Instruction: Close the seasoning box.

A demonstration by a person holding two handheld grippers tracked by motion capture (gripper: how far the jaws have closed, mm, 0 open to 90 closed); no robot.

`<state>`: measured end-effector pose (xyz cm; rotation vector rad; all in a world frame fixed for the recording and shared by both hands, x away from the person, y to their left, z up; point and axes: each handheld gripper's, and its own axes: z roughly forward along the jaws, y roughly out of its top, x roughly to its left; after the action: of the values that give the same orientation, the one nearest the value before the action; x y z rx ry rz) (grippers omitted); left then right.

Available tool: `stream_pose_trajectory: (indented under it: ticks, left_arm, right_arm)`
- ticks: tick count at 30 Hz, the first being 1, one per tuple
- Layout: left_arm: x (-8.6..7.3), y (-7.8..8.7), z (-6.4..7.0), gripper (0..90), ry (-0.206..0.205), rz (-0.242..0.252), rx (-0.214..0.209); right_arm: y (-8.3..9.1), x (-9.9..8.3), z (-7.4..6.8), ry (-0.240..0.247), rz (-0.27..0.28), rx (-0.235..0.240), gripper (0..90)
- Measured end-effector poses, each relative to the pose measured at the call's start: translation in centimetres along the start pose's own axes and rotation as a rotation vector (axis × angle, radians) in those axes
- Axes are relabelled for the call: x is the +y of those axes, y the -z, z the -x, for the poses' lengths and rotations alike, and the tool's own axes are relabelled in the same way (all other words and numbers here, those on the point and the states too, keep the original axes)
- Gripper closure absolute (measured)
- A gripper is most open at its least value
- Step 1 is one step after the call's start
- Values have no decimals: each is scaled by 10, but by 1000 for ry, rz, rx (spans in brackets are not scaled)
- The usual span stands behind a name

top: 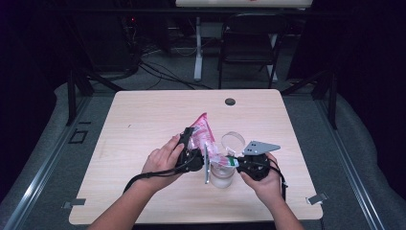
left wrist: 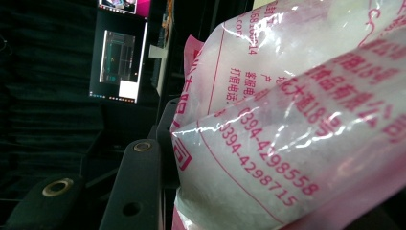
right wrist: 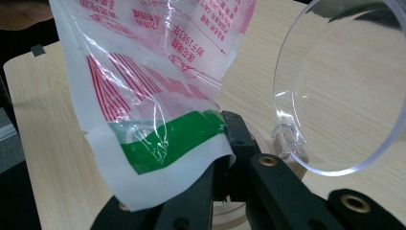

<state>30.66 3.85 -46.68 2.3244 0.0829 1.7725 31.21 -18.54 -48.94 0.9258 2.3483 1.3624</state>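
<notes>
A clear plastic bag [top: 202, 130] with pink print is held tilted above a clear jar [top: 221, 177] near the table's front middle. My left gripper [top: 190, 143] is shut on the bag's upper part. In the left gripper view the bag [left wrist: 297, 120] bulges with white contents beside one black finger [left wrist: 136, 187] and hides the other. My right gripper [top: 234, 163] is shut on the bag's lower end, pinching the green band [right wrist: 172, 139] at its edge [right wrist: 225, 136]. The jar's round clear lid [right wrist: 344, 86] stands open, hinged up behind the jar [top: 233, 142].
The light wood table [top: 143, 124] has a dark round grommet [top: 230, 101] near its far edge. A black folding chair [top: 249, 43] and a white table leg [top: 198, 48] stand on the floor beyond, with cables to the left.
</notes>
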Motion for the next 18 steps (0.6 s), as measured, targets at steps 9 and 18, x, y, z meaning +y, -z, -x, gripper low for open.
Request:
stream_pose_trajectory:
  ticks: [9, 18]
  left_arm:
    - [1, 1, -1, 612, -3, -3, 1]
    - [1, 1, -1, 612, -2, 0, 2]
  right_arm:
    - [0, 0, 0, 0, 1, -1, 900]
    - [0, 0, 0, 1, 2, -1, 900]
